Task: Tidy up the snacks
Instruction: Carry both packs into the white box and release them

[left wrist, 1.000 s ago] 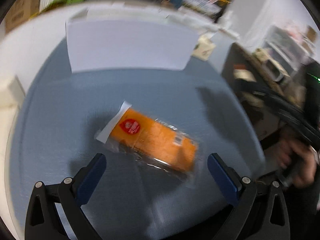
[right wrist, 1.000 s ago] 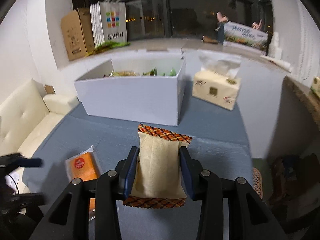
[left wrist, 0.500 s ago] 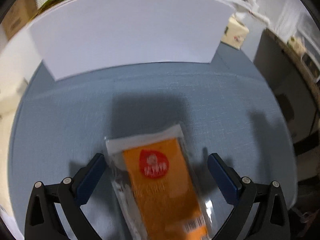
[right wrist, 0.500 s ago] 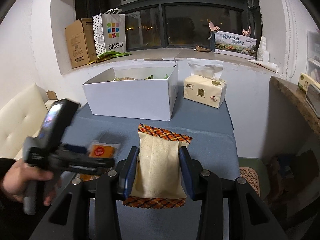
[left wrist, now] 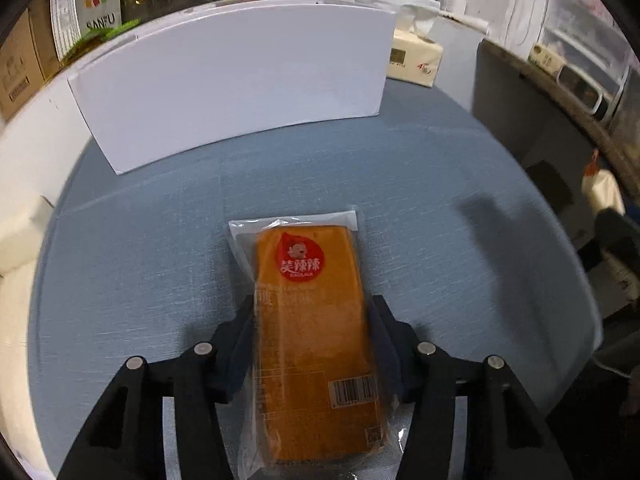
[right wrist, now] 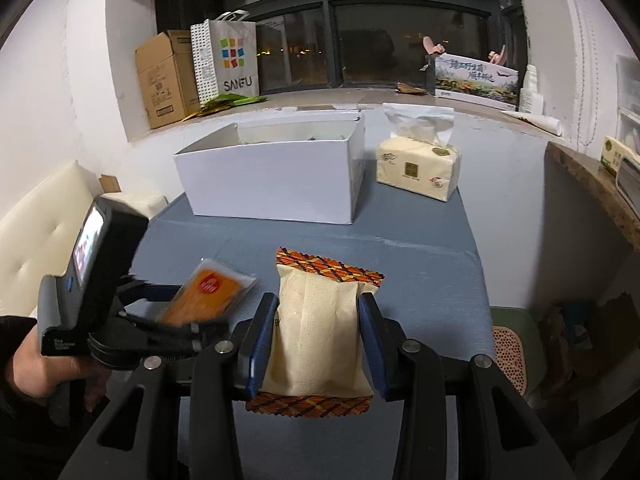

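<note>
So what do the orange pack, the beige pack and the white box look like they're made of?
Orange pack: clear glossy plastic film, judging by its glare and see-through edges. Beige pack: matte, paper-like wrap with a woven look and zigzag-cut ends. White box: smooth matte cardboard, probably.

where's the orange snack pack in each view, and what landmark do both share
Left wrist: the orange pack sits bottom centre, clamped in the left gripper, whose jaws have just been closing on it.
Right wrist: the pack is lower left, beside the beige pack held by the right gripper.
Shared landmark: the white box at the back of the blue table.
</note>
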Demonstrator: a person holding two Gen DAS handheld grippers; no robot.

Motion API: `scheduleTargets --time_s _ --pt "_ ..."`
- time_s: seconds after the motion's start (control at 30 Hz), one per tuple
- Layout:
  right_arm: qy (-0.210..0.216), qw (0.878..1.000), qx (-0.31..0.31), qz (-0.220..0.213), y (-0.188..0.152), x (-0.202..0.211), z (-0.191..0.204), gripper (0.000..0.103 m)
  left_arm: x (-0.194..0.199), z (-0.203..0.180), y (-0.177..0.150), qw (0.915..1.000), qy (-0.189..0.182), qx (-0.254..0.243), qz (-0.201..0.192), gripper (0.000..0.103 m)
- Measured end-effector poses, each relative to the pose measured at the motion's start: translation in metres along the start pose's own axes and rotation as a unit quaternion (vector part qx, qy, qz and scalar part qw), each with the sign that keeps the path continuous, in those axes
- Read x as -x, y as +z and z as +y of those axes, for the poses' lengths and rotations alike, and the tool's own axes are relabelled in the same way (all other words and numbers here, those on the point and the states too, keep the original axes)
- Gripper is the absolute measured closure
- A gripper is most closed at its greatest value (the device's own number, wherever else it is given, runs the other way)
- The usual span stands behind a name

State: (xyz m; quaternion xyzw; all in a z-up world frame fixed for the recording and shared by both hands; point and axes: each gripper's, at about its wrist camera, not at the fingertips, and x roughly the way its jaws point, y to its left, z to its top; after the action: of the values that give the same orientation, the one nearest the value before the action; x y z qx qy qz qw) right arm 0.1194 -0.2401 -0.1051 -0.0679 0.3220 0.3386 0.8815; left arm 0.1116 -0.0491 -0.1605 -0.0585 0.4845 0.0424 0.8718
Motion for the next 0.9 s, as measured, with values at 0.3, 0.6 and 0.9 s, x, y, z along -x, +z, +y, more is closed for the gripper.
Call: scheduleTargets --time_s 0.3,0.6,0.9 --pt "0.016 1.000 0.007 -0.006 0.011 -0.001 0.006 0.059 0.086 0.039 0.014 0.9919 -0.052 0.007 -0.115 0.045" --pt "0.064 0.997 0.008 -0.041 0.124 -0.045 0.013 0.059 0.137 0.112 0.152 0.9606 -0.083 0.032 -0.263 0.045" --pt "0.058 0.998 -0.031 -0.015 0.239 -0.152 -0.004 0.059 0.068 0.150 0.258 0.9664 -0.068 0.022 -0.247 0.044"
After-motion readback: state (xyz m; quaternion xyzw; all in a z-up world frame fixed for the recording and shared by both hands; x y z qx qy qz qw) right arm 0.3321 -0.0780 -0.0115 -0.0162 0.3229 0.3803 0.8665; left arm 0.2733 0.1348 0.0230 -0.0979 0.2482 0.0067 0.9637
